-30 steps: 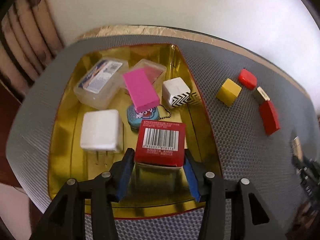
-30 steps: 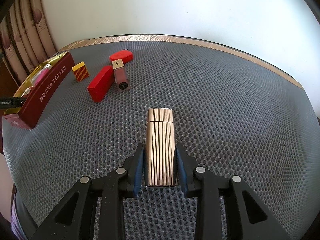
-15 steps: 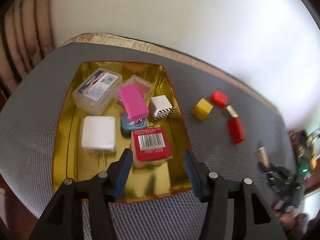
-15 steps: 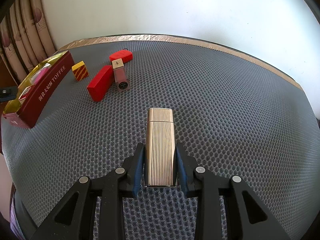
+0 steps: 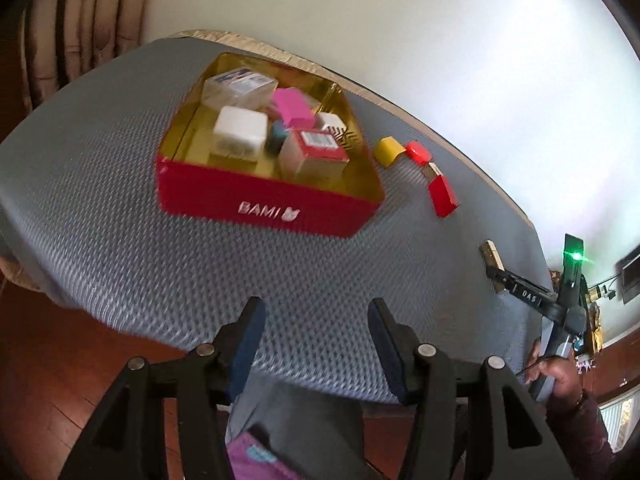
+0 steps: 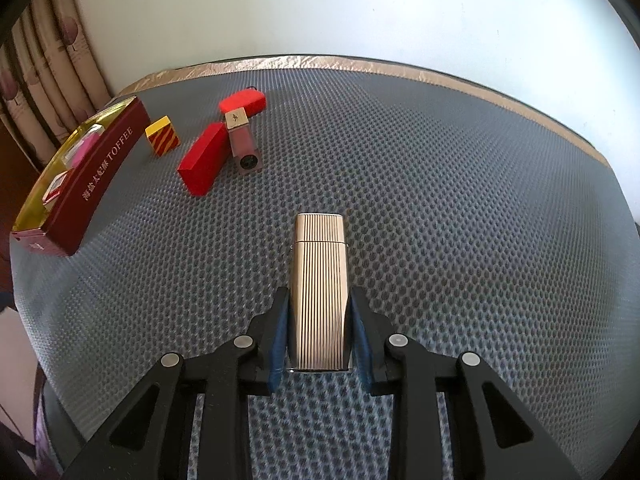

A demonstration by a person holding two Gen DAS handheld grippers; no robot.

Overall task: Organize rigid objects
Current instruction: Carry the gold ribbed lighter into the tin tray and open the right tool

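My left gripper is open and empty, held back over the near table edge. Ahead of it stands the red tin with a gold inside, holding the red barcode box, a white block, a pink block and clear cases. My right gripper is shut on a ribbed gold lighter lying on the grey mat; it also shows in the left wrist view. Loose on the mat are a yellow block, a small red piece, a red block and a pink lipstick tube.
The tin sits at the far left in the right wrist view. The grey mesh mat covers a round table with a gold rim. Curtains hang behind on the left. The wooden floor shows below the left gripper.
My left gripper let go of the red barcode box inside the tin, opened, and drew back up and away past the table edge. The right gripper stays shut on the lighter.
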